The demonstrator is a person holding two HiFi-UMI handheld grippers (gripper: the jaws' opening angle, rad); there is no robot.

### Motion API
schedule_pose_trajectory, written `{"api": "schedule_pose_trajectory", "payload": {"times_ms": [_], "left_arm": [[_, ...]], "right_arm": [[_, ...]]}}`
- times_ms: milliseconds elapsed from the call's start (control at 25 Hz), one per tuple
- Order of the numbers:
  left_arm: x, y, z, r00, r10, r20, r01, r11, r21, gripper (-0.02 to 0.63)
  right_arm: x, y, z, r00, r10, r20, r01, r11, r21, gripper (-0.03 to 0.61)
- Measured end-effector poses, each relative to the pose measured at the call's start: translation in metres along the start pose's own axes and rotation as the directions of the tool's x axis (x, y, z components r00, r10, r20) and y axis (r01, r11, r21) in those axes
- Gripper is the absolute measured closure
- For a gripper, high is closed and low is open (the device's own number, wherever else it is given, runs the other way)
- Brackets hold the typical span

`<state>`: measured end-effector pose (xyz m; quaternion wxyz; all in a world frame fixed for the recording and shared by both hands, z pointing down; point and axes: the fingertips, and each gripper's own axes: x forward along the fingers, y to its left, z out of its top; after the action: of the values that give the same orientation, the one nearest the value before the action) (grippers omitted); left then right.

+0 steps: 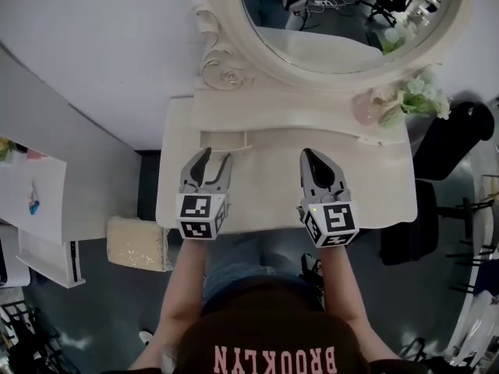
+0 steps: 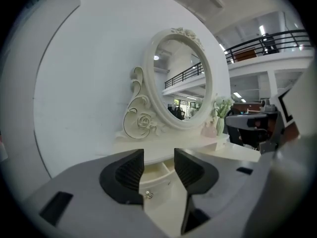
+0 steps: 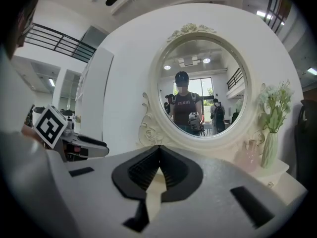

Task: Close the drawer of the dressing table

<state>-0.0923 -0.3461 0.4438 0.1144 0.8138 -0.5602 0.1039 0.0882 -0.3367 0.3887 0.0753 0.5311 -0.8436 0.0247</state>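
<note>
The drawer (image 1: 226, 140) stands pulled out on the left half of the desk (image 1: 374, 197). It sticks toward me from under the low shelf (image 1: 296, 119) that carries the oval mirror (image 1: 343, 14). Along my left gripper (image 2: 158, 155), the drawer's rounded front (image 2: 161, 172) and its small glittering knob (image 2: 148, 195) show in the gap between the fingers, a little beyond them.

My left gripper (image 1: 217, 158) hangs over the near left of the desk, just in front of the drawer. Its fingers are spread apart and released, with nothing pressed between the pads. My right gripper (image 1: 306, 156) hangs beside it, to the right over the middle of the desk. Its fingers are clenched tip to tip (image 3: 159, 148) and hold nothing.

Left of the mirror, a carved scroll with a rose (image 1: 230, 75) climbs the frame. At the far right end of the shelf stand a small pink bottle (image 1: 363, 109) and a vase of pale flowers (image 1: 417, 100). A black chair (image 1: 448, 150) sits past the desk's right edge.
</note>
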Motion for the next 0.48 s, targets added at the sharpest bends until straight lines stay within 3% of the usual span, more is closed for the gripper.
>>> {"api": "schedule_pose_trajectory", "payload": {"times_ms": [280,480], "left_arm": [[0.028,0.013,-0.046,0.992,0.04,-0.123,-0.043,0.999,-0.022,0.445],[0.037,0.018,-0.082,0.971,0.082,-0.223,-0.092,0.995,-0.035,0.446]], "right_arm": [[0.024,-0.015,-0.042,0.995,-0.013,-0.096,0.016,0.999,0.034,0.58],[0.032,-0.021,-0.071,0.988,0.001,-0.155,0.009,0.998,0.068,0.58]]}}
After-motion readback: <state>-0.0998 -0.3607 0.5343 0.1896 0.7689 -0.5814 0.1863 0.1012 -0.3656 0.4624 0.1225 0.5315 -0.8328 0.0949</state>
